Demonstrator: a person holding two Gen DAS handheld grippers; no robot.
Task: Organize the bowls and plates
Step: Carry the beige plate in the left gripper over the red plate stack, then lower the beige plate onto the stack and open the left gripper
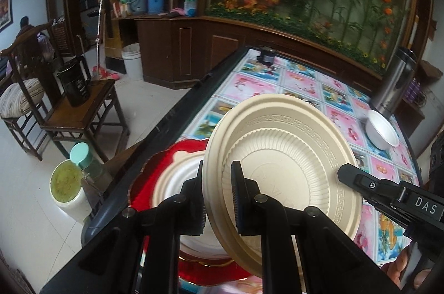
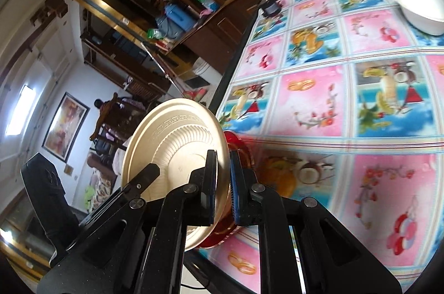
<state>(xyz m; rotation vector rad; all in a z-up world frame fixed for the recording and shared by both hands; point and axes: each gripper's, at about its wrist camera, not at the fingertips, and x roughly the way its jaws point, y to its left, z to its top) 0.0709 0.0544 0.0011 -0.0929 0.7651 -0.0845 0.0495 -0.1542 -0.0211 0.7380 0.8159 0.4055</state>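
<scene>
A large beige plate (image 1: 291,155) with a key-pattern rim is held tilted above the table. My left gripper (image 1: 219,199) is shut on its near rim. My right gripper (image 2: 223,185) is shut on the opposite rim of the same plate (image 2: 172,144), and its finger (image 1: 358,177) shows in the left wrist view. Below the plate lies a red platter (image 1: 155,177) with a beige bowl (image 1: 172,180) on it; the platter's edge (image 2: 238,147) shows in the right wrist view. A white bowl (image 1: 381,131) stands far right on the table, also seen in the right wrist view (image 2: 421,8).
The table (image 2: 333,99) has a pink and blue picture cloth and a dark edge. A steel flask (image 1: 394,83) stands behind the white bowl. A small dark jar (image 1: 266,55) sits at the far end. Wooden chairs (image 1: 80,113), a black kettle and a lidded tub stand left.
</scene>
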